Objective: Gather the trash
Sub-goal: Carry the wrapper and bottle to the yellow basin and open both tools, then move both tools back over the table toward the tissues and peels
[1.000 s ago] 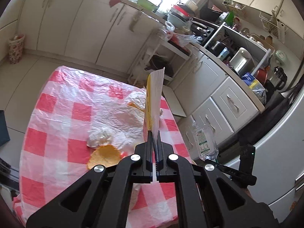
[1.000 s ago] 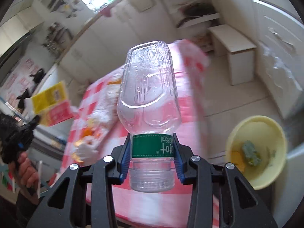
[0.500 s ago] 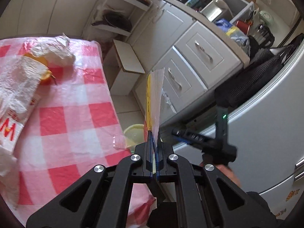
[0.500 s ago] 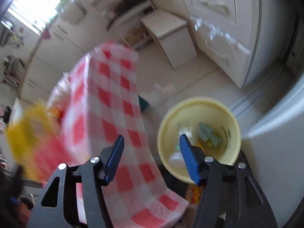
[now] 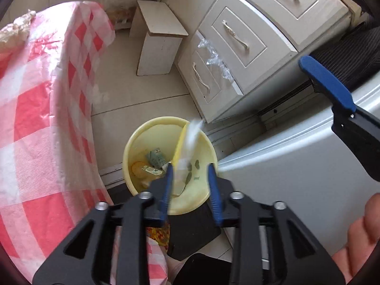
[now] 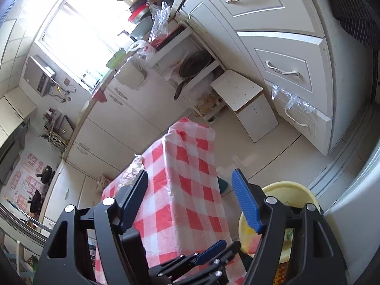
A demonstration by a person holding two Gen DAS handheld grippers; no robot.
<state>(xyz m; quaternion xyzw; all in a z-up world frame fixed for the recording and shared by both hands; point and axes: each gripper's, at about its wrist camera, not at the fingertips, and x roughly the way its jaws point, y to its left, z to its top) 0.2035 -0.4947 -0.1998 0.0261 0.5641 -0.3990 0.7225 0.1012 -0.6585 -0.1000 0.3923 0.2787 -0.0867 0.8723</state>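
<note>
A round yellow trash bin stands on the floor beside the table; it holds a green carton and other scraps. My left gripper is open right above the bin. A flat yellow-and-white wrapper hangs blurred between its pads, falling into the bin. My right gripper is open and empty, above the table's corner; one blue pad of it shows in the left wrist view. The bin rim also shows in the right wrist view.
The table with a red-and-white checked cloth stands left of the bin, with crumpled bags on top. A small white stool and white drawers stand behind the bin. A grey appliance front is on the right.
My left gripper has moved over the bin and opened, letting the wrapper drop. My right gripper, which let the bottle go earlier, has tilted up toward the kitchen.
</note>
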